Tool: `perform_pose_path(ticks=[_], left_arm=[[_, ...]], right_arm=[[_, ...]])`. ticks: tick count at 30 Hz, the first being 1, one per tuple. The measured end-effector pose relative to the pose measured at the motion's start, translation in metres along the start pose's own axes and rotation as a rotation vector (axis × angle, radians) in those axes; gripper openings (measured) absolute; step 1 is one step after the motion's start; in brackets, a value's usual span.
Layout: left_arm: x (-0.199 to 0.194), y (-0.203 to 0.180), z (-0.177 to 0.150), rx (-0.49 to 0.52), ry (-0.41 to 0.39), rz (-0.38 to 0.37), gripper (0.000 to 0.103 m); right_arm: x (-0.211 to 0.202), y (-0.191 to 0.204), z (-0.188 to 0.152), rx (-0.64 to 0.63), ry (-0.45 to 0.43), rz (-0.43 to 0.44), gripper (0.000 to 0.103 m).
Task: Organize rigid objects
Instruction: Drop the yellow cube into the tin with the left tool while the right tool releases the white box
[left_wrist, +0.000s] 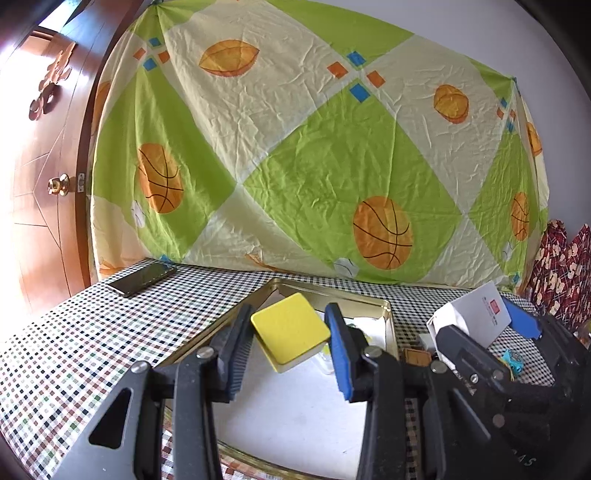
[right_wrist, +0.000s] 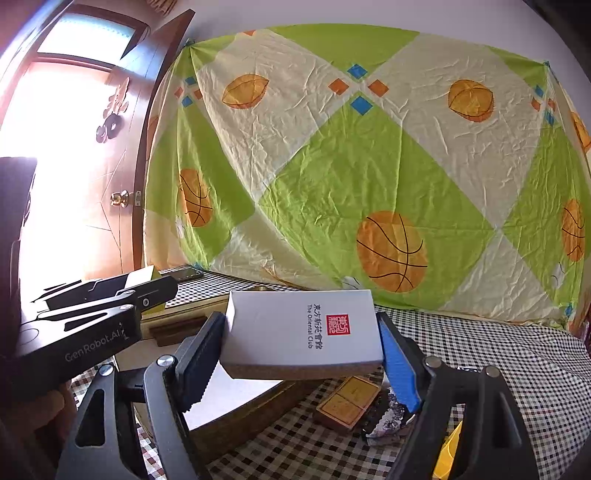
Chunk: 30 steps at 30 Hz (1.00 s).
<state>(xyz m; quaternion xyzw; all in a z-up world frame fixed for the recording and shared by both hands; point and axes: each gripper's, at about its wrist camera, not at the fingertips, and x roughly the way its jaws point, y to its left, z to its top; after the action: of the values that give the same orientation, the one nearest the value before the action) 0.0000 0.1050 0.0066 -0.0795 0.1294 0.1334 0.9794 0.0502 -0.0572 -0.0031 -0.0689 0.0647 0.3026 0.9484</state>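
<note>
My left gripper (left_wrist: 289, 311) is shut on a flat yellow square box (left_wrist: 290, 334), held tilted above a gold metal tray (left_wrist: 332, 290) lined with white paper (left_wrist: 295, 413). To its right, my right gripper (left_wrist: 487, 328) carries a white box (left_wrist: 469, 314). In the right wrist view the right gripper (right_wrist: 301, 321) is shut on that white box (right_wrist: 295, 332), which bears a red seal and the print "The Oriental Club". It hangs over the tray's right wall (right_wrist: 258, 402). The left gripper (right_wrist: 147, 284) shows at the left with the yellow box (right_wrist: 142, 275) in it.
A checked cloth covers the table. A black phone (left_wrist: 142, 278) lies at the back left. Right of the tray lie a small brown-and-gold box (right_wrist: 349, 400), a crumpled foil wrapper (right_wrist: 388, 421) and a small blue toy (left_wrist: 511, 362). A patterned sheet (left_wrist: 295, 147) hangs behind; a wooden door (left_wrist: 44, 184) stands left.
</note>
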Motion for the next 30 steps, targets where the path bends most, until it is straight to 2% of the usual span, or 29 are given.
perform_pose_path(ticks=[16, 22, 30], left_arm=[[0.025, 0.021, -0.001, 0.021, 0.073, 0.043, 0.038], [0.039, 0.030, -0.002, 0.012, 0.140, 0.032, 0.038], [0.055, 0.033, -0.001, 0.053, 0.199, 0.032, 0.038]], right_arm=[[0.023, 0.013, 0.003, -0.029, 0.052, 0.028, 0.081], [0.037, 0.017, 0.012, -0.029, 0.085, 0.052, 0.081], [0.060, 0.024, 0.017, -0.033, 0.155, 0.083, 0.081]])
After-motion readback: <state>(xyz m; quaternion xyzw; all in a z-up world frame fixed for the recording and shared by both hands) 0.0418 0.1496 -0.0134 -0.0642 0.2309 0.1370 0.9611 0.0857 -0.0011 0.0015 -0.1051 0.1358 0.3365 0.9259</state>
